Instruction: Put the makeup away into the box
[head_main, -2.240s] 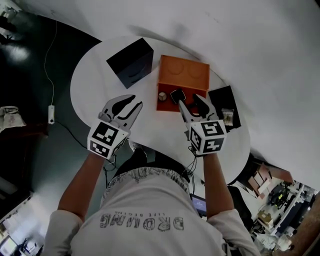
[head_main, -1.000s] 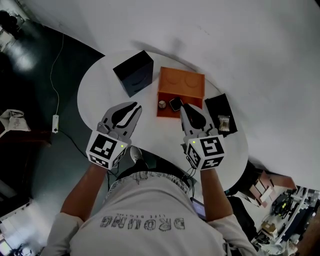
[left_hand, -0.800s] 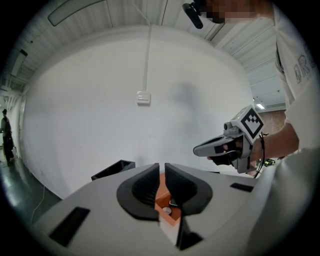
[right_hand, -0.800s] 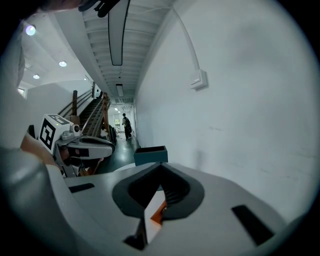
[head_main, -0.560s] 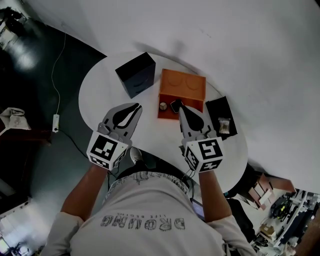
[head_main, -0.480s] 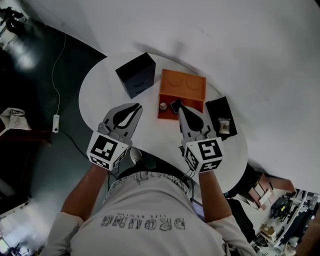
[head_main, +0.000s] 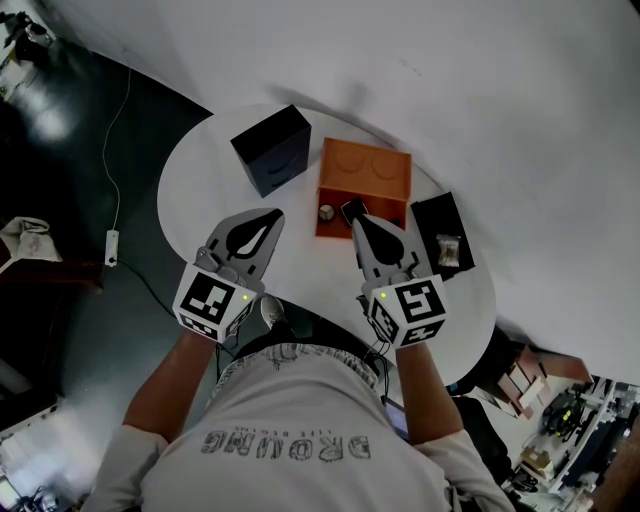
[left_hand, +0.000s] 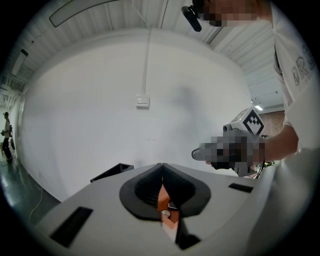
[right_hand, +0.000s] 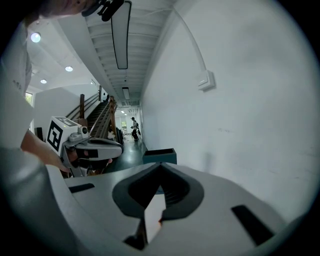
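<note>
— What is hard to see?

— The tip of the right gripper (head_main: 358, 220) covers part of a black compact (head_main: 349, 209), or what looks like one, in the front tray of the orange box (head_main: 365, 170). Whether they touch, I cannot tell. A small round jar (head_main: 326, 211) sits just beside it. In both gripper views, the jaws' own bulk blocks most of the table (head_main: 200, 190).

— And the jaws?

— Both pairs are pressed together with nothing between them. The left gripper (head_main: 270, 214) has just been closing its jaws on air, over bare table left of the box.

— Anything else?

— A dark box (head_main: 272, 148) at the back left, and a flat black case (head_main: 440, 215) carrying a small packet (head_main: 447, 250) on the right.
</note>
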